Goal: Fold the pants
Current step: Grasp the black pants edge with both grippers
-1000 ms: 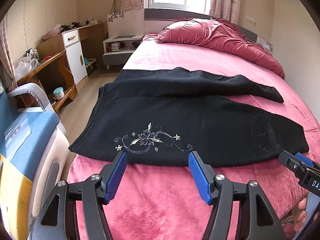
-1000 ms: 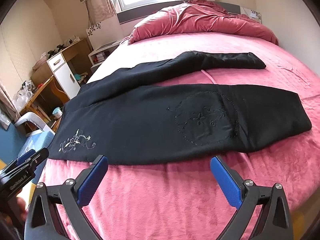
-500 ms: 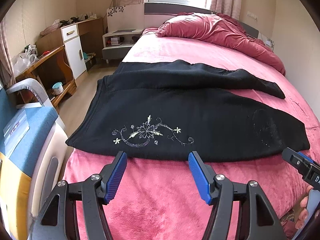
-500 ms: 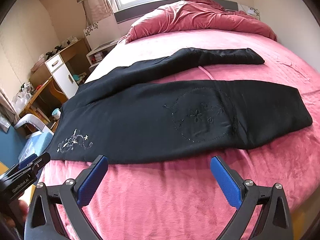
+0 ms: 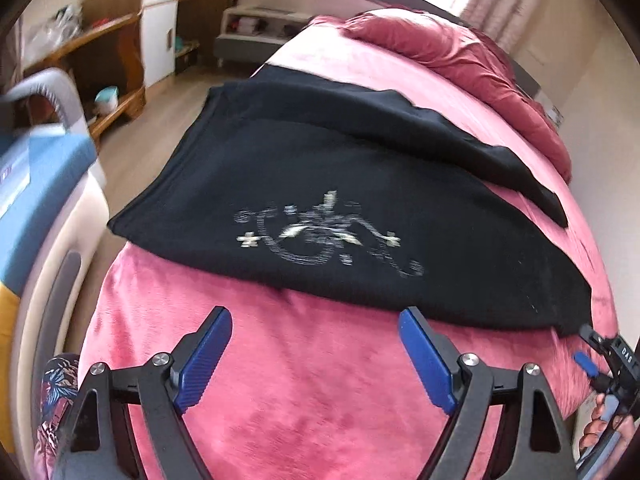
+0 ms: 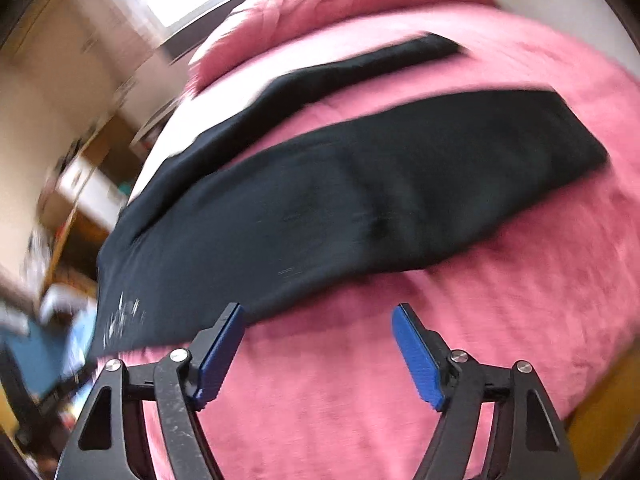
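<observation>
Our left gripper (image 5: 316, 344) and right gripper (image 6: 318, 344) both gape wide, holding nothing, poised just short of the near hem. Beyond them the black pants (image 5: 340, 208) lie spread flat on the pink bed (image 5: 304, 400) (legs splayed apart), presumably laid out for folding.

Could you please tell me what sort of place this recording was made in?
Most likely a home bedroom: a bed with a pink cover, a bundled quilt at its head, and a wooden desk beside it.
</observation>
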